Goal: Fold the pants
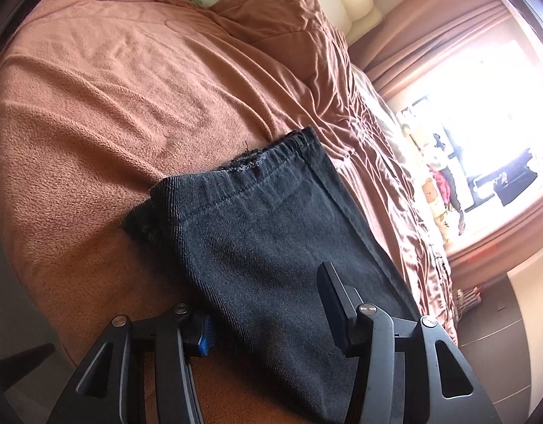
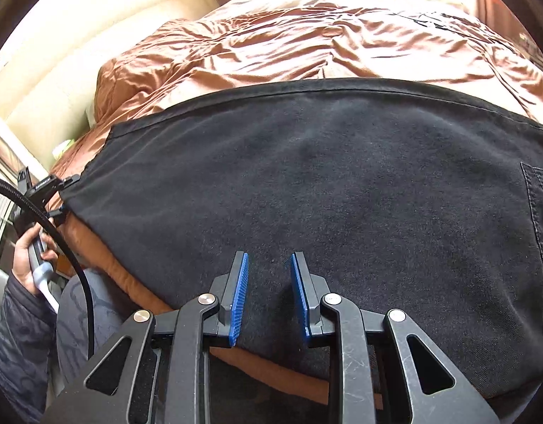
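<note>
Black pants (image 1: pixel 271 233) lie folded flat on a brown blanket (image 1: pixel 112 106) on a bed. In the left wrist view my left gripper (image 1: pixel 268 314) is open, its jaws astride the pants' near end, the elastic waistband (image 1: pixel 236 173) ahead. In the right wrist view the pants (image 2: pixel 342 183) spread wide, with a back pocket (image 2: pixel 539 240) at the right. My right gripper (image 2: pixel 269 293) is open with blue pads (image 2: pixel 239 293) over the pants' near edge. My left gripper (image 2: pixel 59 194) shows at the pants' left end, a hand behind it.
A cream headboard (image 2: pixel 95 35) stands behind the bed. Curtains (image 1: pixel 430 35) and a bright window (image 1: pixel 483 88) are at the right. The brown blanket (image 2: pixel 306 42) is wrinkled beyond the pants. Floor (image 1: pixel 518 318) lies past the bed's edge.
</note>
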`<state>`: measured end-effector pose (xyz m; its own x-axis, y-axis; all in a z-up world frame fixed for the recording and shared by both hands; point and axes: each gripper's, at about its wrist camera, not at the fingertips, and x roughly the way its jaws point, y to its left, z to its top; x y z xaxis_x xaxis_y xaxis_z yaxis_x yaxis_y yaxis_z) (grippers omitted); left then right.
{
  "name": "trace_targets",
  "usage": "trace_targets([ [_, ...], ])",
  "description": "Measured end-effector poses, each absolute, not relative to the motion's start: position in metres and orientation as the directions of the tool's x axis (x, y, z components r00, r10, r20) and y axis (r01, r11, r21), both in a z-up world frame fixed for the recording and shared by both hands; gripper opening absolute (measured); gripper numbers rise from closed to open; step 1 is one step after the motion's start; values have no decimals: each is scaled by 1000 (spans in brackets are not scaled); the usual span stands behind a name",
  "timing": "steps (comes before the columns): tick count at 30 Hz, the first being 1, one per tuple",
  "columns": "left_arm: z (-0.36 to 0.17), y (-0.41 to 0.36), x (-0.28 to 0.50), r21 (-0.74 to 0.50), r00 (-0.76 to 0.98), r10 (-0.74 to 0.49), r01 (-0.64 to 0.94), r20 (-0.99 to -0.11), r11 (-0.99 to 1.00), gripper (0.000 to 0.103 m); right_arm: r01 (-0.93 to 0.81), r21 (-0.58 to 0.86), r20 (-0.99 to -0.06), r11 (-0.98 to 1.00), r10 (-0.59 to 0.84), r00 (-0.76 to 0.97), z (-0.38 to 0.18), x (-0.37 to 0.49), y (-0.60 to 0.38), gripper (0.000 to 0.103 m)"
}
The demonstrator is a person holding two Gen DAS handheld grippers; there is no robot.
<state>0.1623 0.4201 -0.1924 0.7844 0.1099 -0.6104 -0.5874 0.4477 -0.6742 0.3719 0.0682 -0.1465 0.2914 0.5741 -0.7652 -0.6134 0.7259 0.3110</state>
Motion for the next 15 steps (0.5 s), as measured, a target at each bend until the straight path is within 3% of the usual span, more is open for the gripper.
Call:
trace_targets([
  [1,-192,421,162,-669,780,110,-591,-616,450,46,-608,320,-763,727,578,290,-146,373,68,22],
  [3,-188,423,160,-646,768,123,-604,-629,467,19,-601,327,-762,729,580,288,-146,376,68,22],
  [5,-185,427,155,-663,781,114,-589,-614,462,8,-602,324,-763,729,578,289,-146,376,69,22],
  [11,-169,428,152,-674,797,100,-563,-595,479,6,-594,323,-802,737,546,242,-156,379,77,13],
  [15,-159,429,154,-678,808,97,-547,-581,491,6,-610,333,-820,719,540,188,-157,375,79,12],
])
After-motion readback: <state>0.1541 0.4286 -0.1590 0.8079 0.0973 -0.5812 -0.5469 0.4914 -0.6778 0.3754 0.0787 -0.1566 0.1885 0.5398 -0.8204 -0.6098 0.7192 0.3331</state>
